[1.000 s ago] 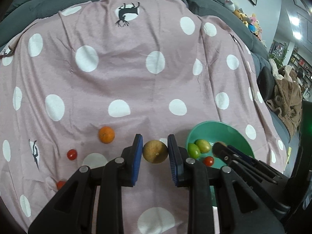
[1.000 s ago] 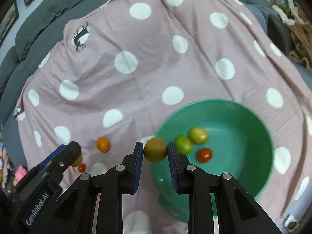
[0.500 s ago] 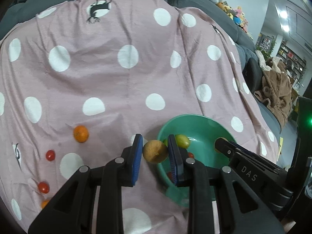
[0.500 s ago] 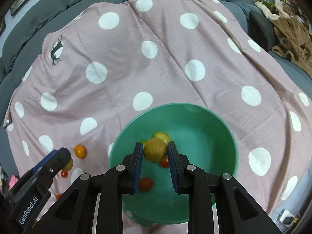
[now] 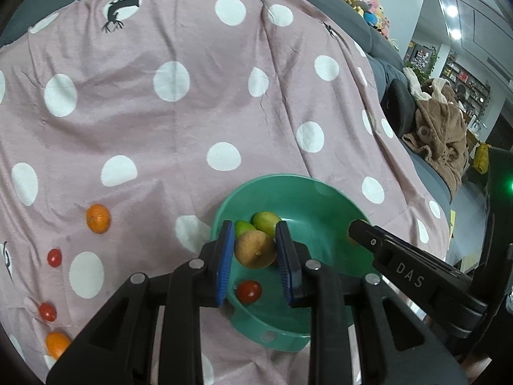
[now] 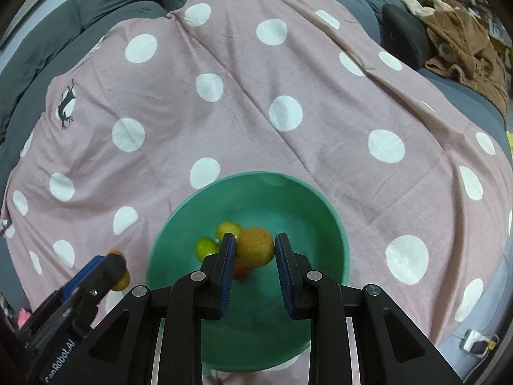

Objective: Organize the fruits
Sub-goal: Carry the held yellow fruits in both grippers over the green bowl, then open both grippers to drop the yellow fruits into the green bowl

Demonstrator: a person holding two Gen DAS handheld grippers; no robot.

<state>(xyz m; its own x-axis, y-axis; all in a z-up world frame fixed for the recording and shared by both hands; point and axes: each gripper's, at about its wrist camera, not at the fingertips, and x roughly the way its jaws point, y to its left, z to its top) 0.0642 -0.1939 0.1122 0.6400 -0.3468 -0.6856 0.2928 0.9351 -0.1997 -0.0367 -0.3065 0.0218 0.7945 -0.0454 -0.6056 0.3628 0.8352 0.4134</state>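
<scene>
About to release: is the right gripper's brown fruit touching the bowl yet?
Cannot tell. The right wrist view shows the brown fruit between the right gripper pads over the green bowl, but not its underside.

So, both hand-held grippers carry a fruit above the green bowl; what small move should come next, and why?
Probably open the right hand-held gripper: its brownish fruit hangs over the green bowl, above the fruits already inside, so it should drop in.

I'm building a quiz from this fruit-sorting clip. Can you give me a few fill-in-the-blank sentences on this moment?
1. The left gripper holds a brownish-yellow fruit above the ____ bowl.
2. The cloth is pink with ____ dots.
3. The number of orange citrus fruits on the cloth outside the bowl is ____.

Missing words: green; white; two
</scene>
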